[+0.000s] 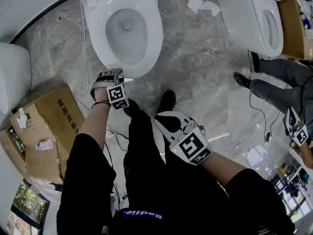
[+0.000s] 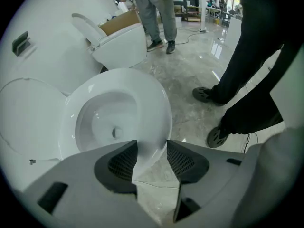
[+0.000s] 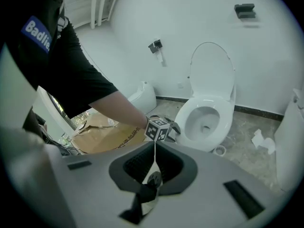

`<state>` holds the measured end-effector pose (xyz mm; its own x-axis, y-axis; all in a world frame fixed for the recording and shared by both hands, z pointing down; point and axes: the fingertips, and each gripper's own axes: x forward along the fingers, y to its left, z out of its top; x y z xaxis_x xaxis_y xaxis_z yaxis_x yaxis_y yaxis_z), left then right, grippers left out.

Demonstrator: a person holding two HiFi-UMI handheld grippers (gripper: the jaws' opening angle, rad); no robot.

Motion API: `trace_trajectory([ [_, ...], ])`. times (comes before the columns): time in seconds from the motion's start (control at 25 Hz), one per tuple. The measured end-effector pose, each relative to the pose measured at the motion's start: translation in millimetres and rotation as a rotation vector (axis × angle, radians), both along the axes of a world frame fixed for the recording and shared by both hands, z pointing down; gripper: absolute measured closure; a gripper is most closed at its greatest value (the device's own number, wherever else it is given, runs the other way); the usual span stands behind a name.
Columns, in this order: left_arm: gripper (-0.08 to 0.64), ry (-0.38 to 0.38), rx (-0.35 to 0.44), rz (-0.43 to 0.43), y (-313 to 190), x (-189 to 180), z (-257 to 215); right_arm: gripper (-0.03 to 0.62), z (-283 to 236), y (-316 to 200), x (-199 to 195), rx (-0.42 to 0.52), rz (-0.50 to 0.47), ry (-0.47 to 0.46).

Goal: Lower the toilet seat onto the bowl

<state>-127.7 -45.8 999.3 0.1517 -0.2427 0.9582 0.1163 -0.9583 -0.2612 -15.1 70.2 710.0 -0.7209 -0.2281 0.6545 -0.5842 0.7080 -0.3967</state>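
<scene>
A white toilet (image 1: 128,31) stands at the top middle of the head view, its bowl (image 2: 111,122) open to view. In the right gripper view a white oval panel (image 3: 212,69) stands upright behind the bowl; I cannot tell seat from lid there. My left gripper (image 1: 116,76) is open at the bowl's front edge. In the left gripper view my left gripper (image 2: 152,156) has its jaws on either side of the front rim. My right gripper (image 1: 165,117) hangs back over my leg, far from the toilet. My right gripper (image 3: 154,150) is shut on nothing.
A second toilet (image 1: 259,16) stands at the top right, with another person's legs (image 1: 276,84) beside it. Flattened cardboard (image 1: 49,126) lies left of me. Crumpled tissue (image 1: 203,4) and thin cables (image 1: 254,106) lie on the marble floor. A white rounded fixture (image 1: 12,77) is at the far left.
</scene>
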Motion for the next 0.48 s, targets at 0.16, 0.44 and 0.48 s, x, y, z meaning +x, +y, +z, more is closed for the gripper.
trace_trajectory([
  [0.16,0.362,0.007,-0.007,-0.006,-1,1,3,0.565,0,-4,-6,-0.002,0.009,-0.019],
  [0.44,0.362,0.132,-0.104,-0.19,13,22,-56,0.565,-35,-14,-16,0.035,0.004,-0.009],
  [0.48,0.362,0.167,-0.122,-0.239,18,28,-73,0.565,-43,-14,-17,0.046,0.004,-0.007],
])
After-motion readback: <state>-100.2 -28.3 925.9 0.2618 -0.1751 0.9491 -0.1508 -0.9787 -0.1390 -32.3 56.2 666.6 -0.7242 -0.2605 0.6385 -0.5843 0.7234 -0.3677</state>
